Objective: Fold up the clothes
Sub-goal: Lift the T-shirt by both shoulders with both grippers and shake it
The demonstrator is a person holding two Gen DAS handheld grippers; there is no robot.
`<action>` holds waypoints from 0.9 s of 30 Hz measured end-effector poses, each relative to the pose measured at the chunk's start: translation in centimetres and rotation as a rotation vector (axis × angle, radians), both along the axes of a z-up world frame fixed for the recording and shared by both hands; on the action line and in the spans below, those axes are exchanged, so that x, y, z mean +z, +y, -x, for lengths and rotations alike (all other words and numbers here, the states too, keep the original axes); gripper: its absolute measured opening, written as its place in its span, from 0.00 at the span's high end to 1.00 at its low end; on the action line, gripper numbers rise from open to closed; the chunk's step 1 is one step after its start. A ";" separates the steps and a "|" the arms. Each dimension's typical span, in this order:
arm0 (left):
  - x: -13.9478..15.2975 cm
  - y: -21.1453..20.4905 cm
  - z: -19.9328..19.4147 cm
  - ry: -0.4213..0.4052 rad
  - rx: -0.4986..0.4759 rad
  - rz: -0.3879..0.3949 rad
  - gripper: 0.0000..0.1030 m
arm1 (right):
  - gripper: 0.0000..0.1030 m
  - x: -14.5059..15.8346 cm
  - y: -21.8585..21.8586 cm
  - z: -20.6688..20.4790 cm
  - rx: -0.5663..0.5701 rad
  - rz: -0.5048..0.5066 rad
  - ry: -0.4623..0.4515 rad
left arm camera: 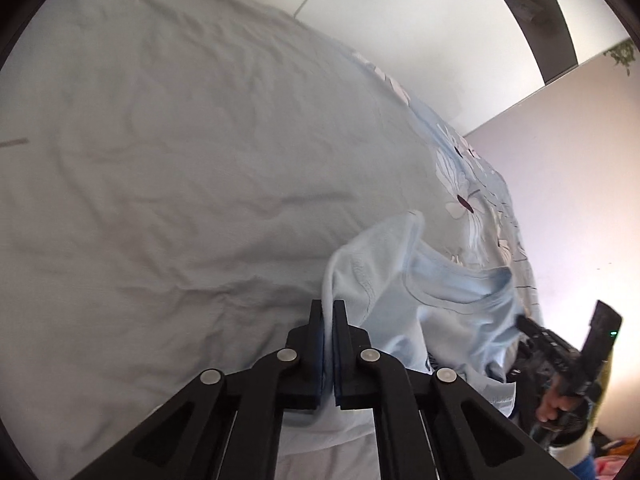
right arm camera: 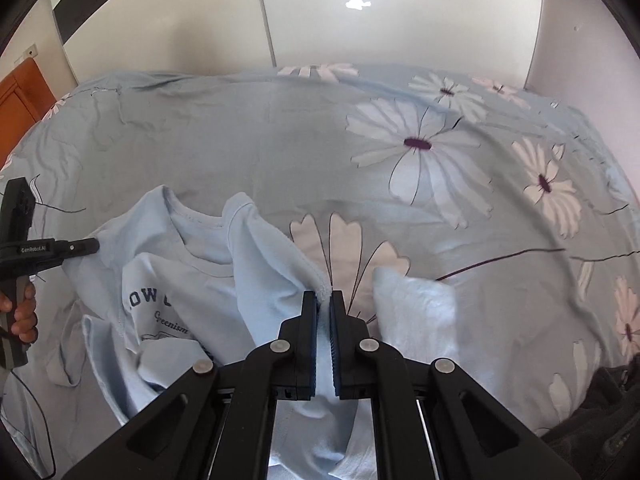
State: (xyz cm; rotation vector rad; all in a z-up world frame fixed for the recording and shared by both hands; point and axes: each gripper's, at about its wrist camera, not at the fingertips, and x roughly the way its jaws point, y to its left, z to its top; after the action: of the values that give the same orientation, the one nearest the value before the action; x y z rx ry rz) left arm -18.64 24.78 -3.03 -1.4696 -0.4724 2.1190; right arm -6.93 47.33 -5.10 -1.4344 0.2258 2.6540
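Observation:
A light blue T-shirt [right arm camera: 208, 292] with dark lettering lies crumpled on a flowered bed sheet [right arm camera: 420, 148]. My right gripper [right arm camera: 324, 300] is shut on the shirt's hemmed edge, with cloth pinched between the pads. My left gripper [left arm camera: 328, 308] is shut on another edge of the same shirt [left arm camera: 440, 304]. In the right wrist view the left gripper [right arm camera: 90, 246] shows at the far left, clamped on the shirt's shoulder. In the left wrist view the right gripper [left arm camera: 524, 322] shows at the lower right, against the shirt.
The bed fills both views, with white walls [right arm camera: 400, 32] behind it. An orange-brown wooden piece [right arm camera: 20, 92] stands at the left. A dark garment [right arm camera: 600, 408] lies at the bed's lower right. A folded light blue cloth [right arm camera: 416, 312] lies right of my right gripper.

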 end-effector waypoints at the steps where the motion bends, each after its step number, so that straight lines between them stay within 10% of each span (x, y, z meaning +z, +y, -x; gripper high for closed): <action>1: 0.8 -0.1 -0.3 0.027 0.011 0.019 0.97 | 0.95 0.9 -0.2 -0.3 -0.010 -0.013 0.016; 18: 31.6 -7.9 -8.7 0.666 0.155 0.086 0.97 | 0.95 25.8 -5.4 -5.6 0.004 -0.104 0.526; 27: 39.9 -14.2 -20.7 0.912 0.189 0.167 0.97 | 0.95 32.2 -10.9 -13.4 0.147 -0.130 0.719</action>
State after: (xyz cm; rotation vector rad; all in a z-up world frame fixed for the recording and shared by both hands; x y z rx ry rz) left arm 2.02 10.56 36.83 -0.4044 -0.0805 2.7272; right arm 6.46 36.48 27.06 -0.4245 0.0010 3.1227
